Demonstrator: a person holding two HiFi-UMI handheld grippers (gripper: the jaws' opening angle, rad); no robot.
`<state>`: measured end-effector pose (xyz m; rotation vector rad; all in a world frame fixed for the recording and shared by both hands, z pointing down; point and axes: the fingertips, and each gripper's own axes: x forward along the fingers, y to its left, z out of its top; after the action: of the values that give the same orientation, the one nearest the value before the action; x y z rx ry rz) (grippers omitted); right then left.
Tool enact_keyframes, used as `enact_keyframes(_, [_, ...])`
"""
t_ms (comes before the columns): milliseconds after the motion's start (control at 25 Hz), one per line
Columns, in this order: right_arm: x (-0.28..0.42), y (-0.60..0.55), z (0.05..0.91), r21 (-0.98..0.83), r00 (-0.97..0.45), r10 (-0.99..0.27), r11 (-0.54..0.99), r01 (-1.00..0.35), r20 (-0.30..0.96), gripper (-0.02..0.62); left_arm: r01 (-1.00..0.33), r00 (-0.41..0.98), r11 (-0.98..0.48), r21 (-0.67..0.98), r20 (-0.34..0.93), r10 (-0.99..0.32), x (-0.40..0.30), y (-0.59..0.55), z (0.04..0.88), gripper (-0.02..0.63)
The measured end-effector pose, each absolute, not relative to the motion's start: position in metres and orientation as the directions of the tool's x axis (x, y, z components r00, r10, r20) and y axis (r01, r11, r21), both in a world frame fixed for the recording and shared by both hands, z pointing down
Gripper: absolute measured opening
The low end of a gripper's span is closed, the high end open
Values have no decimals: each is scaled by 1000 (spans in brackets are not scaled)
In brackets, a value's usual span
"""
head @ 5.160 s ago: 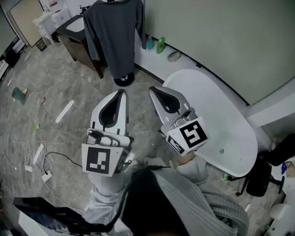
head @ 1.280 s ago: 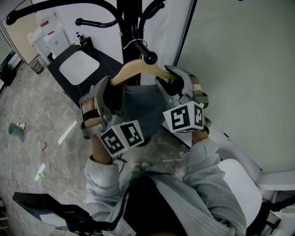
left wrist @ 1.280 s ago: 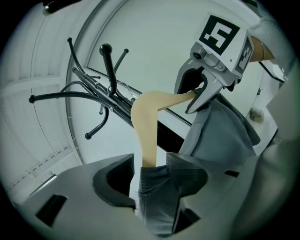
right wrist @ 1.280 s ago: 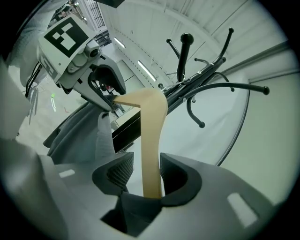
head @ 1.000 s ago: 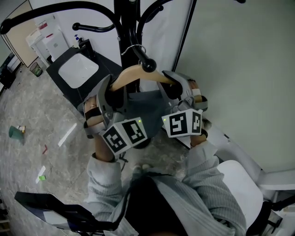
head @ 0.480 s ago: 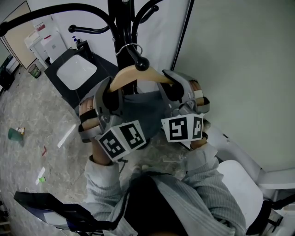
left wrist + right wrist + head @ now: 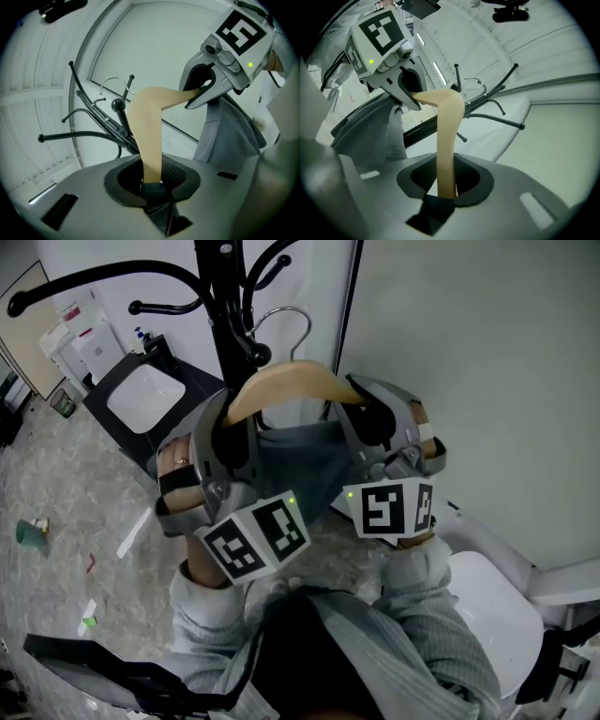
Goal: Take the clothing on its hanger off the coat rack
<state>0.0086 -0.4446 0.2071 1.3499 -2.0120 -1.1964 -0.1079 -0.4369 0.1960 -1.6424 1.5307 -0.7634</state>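
The floor (image 7: pixel 56 587) is carrying scattered litter: a green cup (image 7: pixel 28 532) is lying near the left edge and a white strip (image 7: pixel 128 538) nearer the middle. A dark cabinet (image 7: pixel 192 382) is standing on it beside the black rack (image 7: pixel 217 306).

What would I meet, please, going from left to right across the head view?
First the green cup → white basin → left tool, jaws just closed on the wooden hanger → right tool → white table.

A: Where does the hanger (image 7: pixel 281 385) sit?
B: Before the rack (image 7: pixel 214 296), just right of its post. Left gripper (image 7: pixel 228 427) grips its left arm, right gripper (image 7: pixel 364 409) its right arm. Clothing (image 7: pixel 300 460) hangs between them.
A: Elsewhere?
B: Sink (image 7: pixel 142 395) left of rack.
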Motion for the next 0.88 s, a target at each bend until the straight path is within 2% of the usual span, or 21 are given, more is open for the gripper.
enact_keyframes(480, [119,-387,258,817,-130,-991,52,-574,-29,86,-495,386,-231,-838,26,-922,6,-416,247,81])
enact_keyframes(880, [171,-357,307,824,52,-997,18,-567,57,86,-447,519,-386,-807,117,-847,63,-407,303,81])
